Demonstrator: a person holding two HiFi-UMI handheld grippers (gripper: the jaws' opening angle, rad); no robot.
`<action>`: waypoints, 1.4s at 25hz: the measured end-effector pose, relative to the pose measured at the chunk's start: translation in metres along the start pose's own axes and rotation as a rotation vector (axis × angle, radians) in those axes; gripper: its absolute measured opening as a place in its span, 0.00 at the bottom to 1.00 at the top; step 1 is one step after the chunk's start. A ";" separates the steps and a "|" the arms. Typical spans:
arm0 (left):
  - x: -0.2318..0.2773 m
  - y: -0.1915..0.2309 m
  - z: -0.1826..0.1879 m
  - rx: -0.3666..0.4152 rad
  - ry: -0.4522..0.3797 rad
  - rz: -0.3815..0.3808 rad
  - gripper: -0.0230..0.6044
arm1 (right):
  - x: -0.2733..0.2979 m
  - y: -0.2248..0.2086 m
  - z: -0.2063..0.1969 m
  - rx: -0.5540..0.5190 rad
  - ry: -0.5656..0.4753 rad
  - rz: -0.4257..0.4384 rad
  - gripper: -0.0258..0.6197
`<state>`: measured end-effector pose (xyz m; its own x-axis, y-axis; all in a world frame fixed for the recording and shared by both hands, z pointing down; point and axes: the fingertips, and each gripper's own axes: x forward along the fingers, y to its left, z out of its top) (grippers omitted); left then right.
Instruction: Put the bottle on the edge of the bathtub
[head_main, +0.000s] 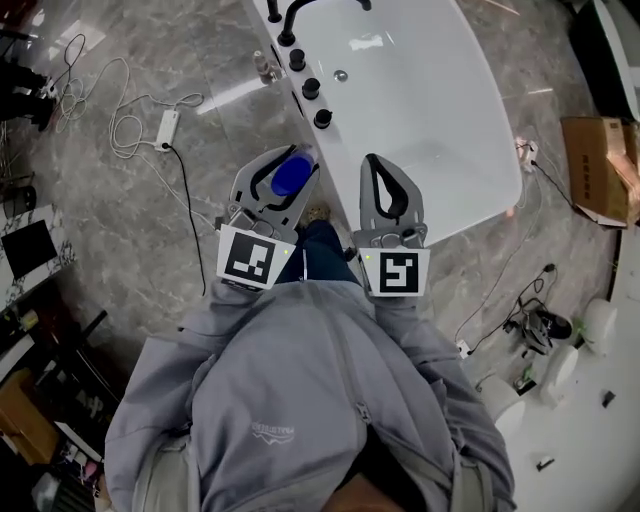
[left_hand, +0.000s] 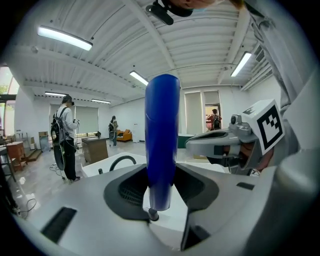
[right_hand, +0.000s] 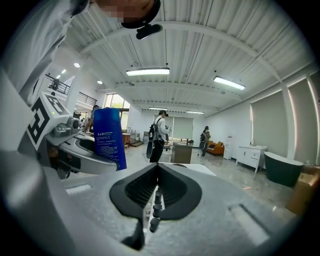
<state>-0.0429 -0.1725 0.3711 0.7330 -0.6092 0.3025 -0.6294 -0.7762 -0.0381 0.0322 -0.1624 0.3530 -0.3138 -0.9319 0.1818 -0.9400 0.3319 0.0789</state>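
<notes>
Where the bottle (head_main: 291, 175) hovers, the bathtub edge (head_main: 331, 142) runs alongside.

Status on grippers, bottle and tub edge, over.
Left gripper shut on blue bottle. Right gripper shut, empty. Bottle not yet on bathtub edge; faucet knobs along its rim.

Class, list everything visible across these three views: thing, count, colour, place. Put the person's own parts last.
bottle: one, blue, between the left tool's jaws
bathtub: one, white, ahead of both tools
faucet: one, black, on the bathtub's rim
power strip: one, white, on the floor at left
cardboard box: one, brown, on the floor at right
bystanders: at least three, dark-clothed, far back in the room
left tool: one, grey, shut on the bottle
right tool: one, grey, jaws together, empty
jacket: one, grey, on the person
</notes>
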 end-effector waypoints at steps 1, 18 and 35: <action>0.008 -0.001 -0.004 0.006 0.006 -0.011 0.29 | 0.003 -0.004 -0.005 0.002 0.006 -0.002 0.04; 0.122 -0.030 -0.118 0.037 0.068 -0.100 0.29 | 0.050 -0.047 -0.147 0.007 0.090 0.075 0.04; 0.178 -0.038 -0.227 0.033 0.146 -0.125 0.29 | 0.071 -0.052 -0.246 0.025 0.145 0.077 0.04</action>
<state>0.0531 -0.2143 0.6421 0.7583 -0.4794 0.4418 -0.5252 -0.8507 -0.0217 0.0922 -0.2101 0.6034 -0.3647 -0.8723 0.3256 -0.9173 0.3966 0.0351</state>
